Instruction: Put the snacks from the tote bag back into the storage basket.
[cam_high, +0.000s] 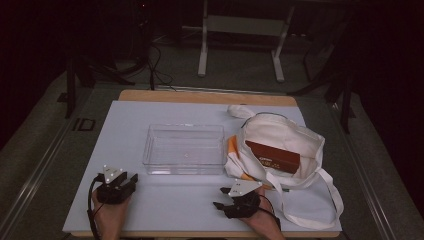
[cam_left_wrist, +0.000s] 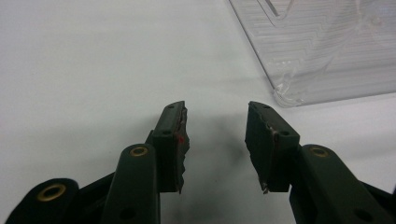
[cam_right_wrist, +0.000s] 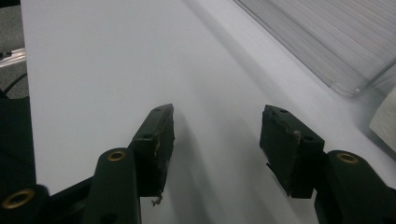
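A clear plastic tray (cam_high: 184, 149) sits mid-bench on the white bench top (cam_high: 125, 210), with nothing inside. Touching its right side, a cream tote bag (cam_high: 280, 150) lies open with a brown box (cam_high: 272, 156) in it. The left tool (cam_high: 131, 179) rests near the tray's front left corner, jaws apart and empty. The right tool (cam_high: 220, 197), just beside the bag, is likewise spread and empty.
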